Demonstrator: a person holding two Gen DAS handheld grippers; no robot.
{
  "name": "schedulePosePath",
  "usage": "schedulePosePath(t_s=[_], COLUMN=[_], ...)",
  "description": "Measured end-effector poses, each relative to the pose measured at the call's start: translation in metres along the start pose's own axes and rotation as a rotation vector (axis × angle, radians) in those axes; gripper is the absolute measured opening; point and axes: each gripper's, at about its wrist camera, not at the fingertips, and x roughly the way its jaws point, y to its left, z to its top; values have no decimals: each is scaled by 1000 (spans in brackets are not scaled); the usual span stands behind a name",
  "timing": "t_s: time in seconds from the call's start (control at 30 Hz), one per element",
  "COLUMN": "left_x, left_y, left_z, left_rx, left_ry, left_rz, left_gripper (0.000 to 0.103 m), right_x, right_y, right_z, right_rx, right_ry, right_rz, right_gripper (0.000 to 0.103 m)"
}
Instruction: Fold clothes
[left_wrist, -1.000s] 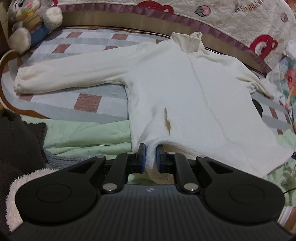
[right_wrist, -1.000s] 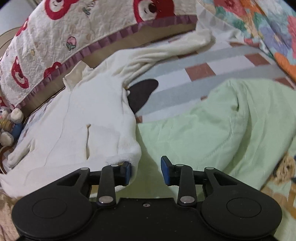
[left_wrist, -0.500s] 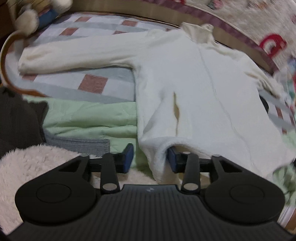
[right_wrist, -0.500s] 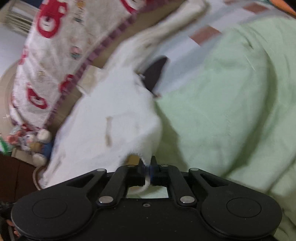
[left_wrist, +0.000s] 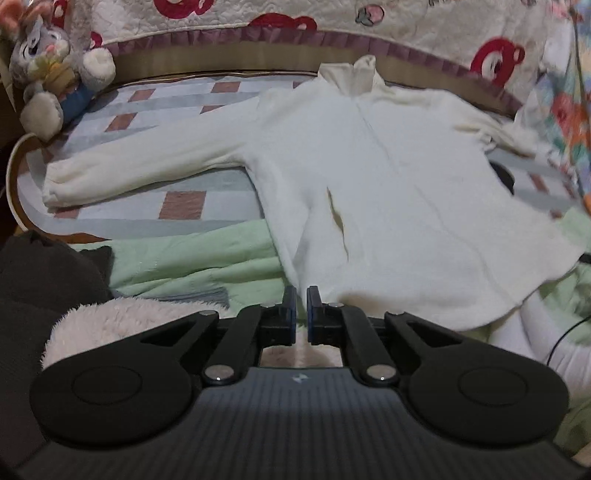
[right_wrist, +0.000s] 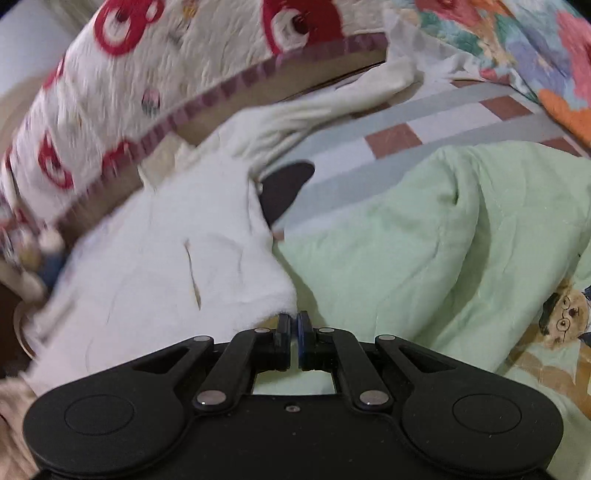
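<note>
A cream fleece jacket (left_wrist: 388, 184) lies front up on the bed, collar (left_wrist: 351, 74) at the far side. One sleeve (left_wrist: 147, 162) stretches out to the left. My left gripper (left_wrist: 301, 295) sits at the hem's near left corner, its jaws closing tight on that edge. In the right wrist view the same jacket (right_wrist: 166, 258) fills the left half, and its other sleeve (right_wrist: 332, 107) runs up toward the headboard. My right gripper (right_wrist: 294, 321) is shut on the hem's near right corner, the cloth bunching just above the pads.
A green quilt (right_wrist: 424, 240) covers the near side of the checked sheet (left_wrist: 184, 206). A stuffed rabbit (left_wrist: 51, 66) sits far left. A dark garment (left_wrist: 37, 280) and a fluffy pale cloth (left_wrist: 122, 321) lie near left. A floral blanket (right_wrist: 517, 48) is far right, and a dark object (right_wrist: 284, 188) shows beside the jacket.
The left jaws let go of the hem, opened, then shut again on its corner. The right jaws, open beside the hem a second ago, closed on its corner.
</note>
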Motion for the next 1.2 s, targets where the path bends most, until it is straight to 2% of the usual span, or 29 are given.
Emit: schedulePosePath(t_s=[0.03,0.1,0.13,0.17,0.23,0.33,0.43,0.47,0.53,0.63,0.7,0.73,0.8,0.83,0.93,1.03,1.2], left_x=[1,3,4,5,9,19,37,44,59,77,73,66,47,36,5,-13,-5], left_y=[-4,-13,-17,-22,-32,-51,-69,-72,-75,-72,-67,-66,-63,-58,-47,-48,-53], left_z=[0,0,1,1,1,2,-1,-2,-3,-4,-3,-3,-1,0,1,-7,-20], left_rx=[29,87,116,146,200,279,379,401,422,449,443,462,489,468,390,380,396], left_ry=[7,21,28,35,59,107,136,141,156,184,181,162,122,112,78,29,22], left_rz=[2,5,7,9,4,-7,90,122,178,233,247,280,344,341,302,251,163], left_gripper=[8,18,37,50,52,62,68,73,76,73,51,34,34,34,35,34,34], right_x=[-1,-3,-4,-4,-5,-5,-4,-3,-3,-2,-3,-4,-5,-5,-3,-3,-5], right_y=[1,-2,-4,-6,-10,-16,-17,-17,-18,-19,-19,-19,-19,-19,-17,-15,-17], right_z=[-2,-4,-3,-2,-1,-1,-3,-4,-5,-6,-7,-7,-6,-5,-4,-2,-1], right_rx=[-10,-7,4,12,16,20,30,33,39,43,41,37,27,23,17,17,54], right_ry=[-4,-16,-20,-21,-20,-19,-20,-20,-22,-27,-32,-36,-41,-42,-46,-68,-102], right_rz=[-9,-11,-6,-3,2,8,15,16,21,25,25,24,25,27,20,14,27], right_gripper=[5,5,5,5,5,5,5,6,6,6,6,6,5,5,5,5,5])
